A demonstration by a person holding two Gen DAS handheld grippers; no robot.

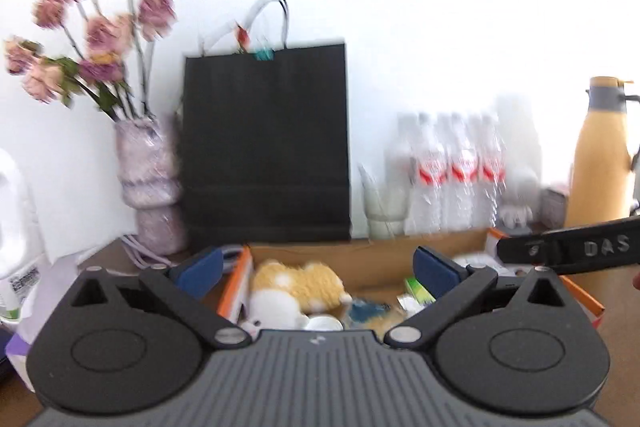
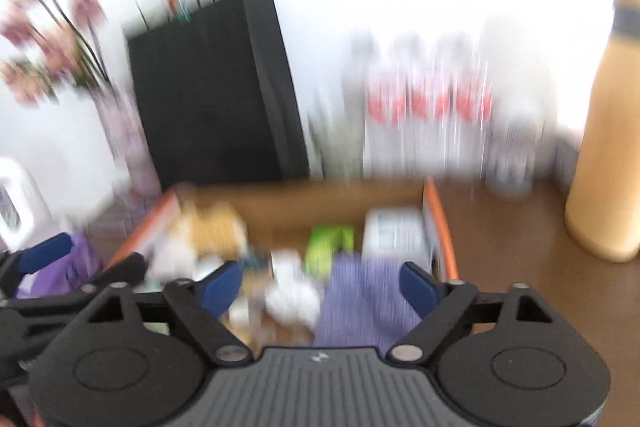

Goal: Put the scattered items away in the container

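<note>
An open cardboard box with orange flaps sits on the brown table; it also shows in the right wrist view. In it lie a yellow-and-white plush toy, a green packet, a white cup and a blue item. The blurred right wrist view shows the plush toy, the green packet, a white box and a purple cloth inside. My left gripper is open and empty above the box. My right gripper is open and empty above the box; its arm shows at right.
Behind the box stand a black paper bag, a vase of pink flowers, several water bottles and a yellow flask. A white jug and a purple pack are at the left.
</note>
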